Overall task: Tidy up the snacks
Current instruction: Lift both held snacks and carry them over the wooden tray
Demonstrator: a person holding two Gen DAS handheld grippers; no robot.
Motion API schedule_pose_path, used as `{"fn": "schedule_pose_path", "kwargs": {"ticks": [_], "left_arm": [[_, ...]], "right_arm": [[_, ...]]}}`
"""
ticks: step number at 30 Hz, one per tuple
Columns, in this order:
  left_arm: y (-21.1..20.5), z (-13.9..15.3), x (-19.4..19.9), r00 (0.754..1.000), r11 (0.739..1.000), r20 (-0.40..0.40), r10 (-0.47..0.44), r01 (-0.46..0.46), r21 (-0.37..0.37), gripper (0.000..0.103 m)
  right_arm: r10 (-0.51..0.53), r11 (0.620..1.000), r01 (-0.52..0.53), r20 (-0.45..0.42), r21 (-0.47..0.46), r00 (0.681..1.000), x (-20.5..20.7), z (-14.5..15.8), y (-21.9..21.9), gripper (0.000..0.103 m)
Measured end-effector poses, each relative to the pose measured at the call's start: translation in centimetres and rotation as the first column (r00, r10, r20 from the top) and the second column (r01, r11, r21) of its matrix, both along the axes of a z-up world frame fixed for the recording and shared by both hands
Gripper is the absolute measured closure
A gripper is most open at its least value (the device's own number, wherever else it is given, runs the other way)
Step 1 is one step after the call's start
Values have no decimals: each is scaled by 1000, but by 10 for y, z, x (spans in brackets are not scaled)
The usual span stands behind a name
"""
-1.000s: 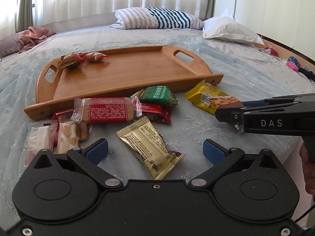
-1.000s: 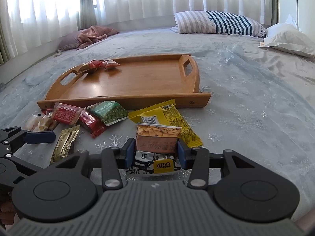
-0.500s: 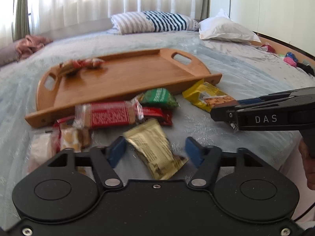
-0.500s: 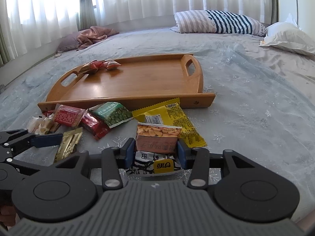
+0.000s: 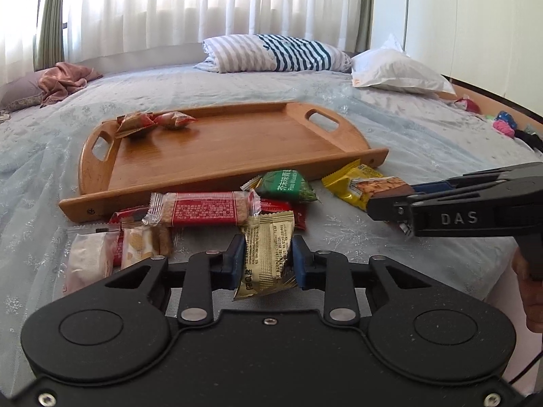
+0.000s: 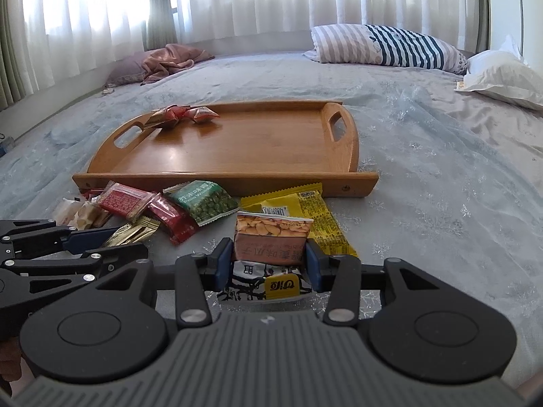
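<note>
On the bedspread (image 5: 203, 84), the left gripper (image 5: 266, 257) has just closed its jaws on a gold packet (image 5: 268, 254), while the right gripper (image 6: 269, 261) clamps a peanut packet (image 6: 271, 237). Both pickups look done; next, each snack probably needs carrying onto the wooden tray (image 5: 220, 142).

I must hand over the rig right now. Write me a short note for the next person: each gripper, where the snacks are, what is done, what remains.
Left gripper: jaws have just been closing, now shut on the gold packet.
Right gripper: shut on the brown peanut packet.
Wooden tray: on the bed, two small red snacks in its far left corner.
Done: only those two are in the tray.
Left: place both held packets in the tray, then the green pea packet, yellow packet, red bars and pale snacks lying on the bed in front of the tray.
</note>
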State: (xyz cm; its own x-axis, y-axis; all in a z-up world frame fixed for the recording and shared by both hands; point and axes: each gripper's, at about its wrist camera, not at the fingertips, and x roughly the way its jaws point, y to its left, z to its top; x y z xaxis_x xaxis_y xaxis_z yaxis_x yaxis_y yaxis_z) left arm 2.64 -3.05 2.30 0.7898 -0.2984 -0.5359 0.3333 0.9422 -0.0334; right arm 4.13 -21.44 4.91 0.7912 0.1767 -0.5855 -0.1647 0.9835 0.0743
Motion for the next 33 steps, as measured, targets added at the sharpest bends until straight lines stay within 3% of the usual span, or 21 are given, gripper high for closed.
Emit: {"fn": "schedule_pose_path", "kwargs": {"ticks": [4, 9, 15, 33], "left_arm": [[1, 5, -11, 1000, 1000, 10, 3, -3, 1, 76], [6, 16, -19, 1000, 998, -11, -19, 19, -63, 75], [3, 33, -25, 997, 997, 54, -51, 54, -60, 75], [19, 51, 17, 992, 997, 126, 19, -9, -82, 75]], "right_arm": [[7, 1000, -7, -5, 19, 1000, 6, 0, 0, 55], [31, 999, -31, 2, 27, 1000, 10, 3, 4, 54], [43, 998, -43, 3, 36, 999, 15, 4, 7, 54], [45, 998, -48, 78, 38, 996, 35, 27, 10, 54]]}}
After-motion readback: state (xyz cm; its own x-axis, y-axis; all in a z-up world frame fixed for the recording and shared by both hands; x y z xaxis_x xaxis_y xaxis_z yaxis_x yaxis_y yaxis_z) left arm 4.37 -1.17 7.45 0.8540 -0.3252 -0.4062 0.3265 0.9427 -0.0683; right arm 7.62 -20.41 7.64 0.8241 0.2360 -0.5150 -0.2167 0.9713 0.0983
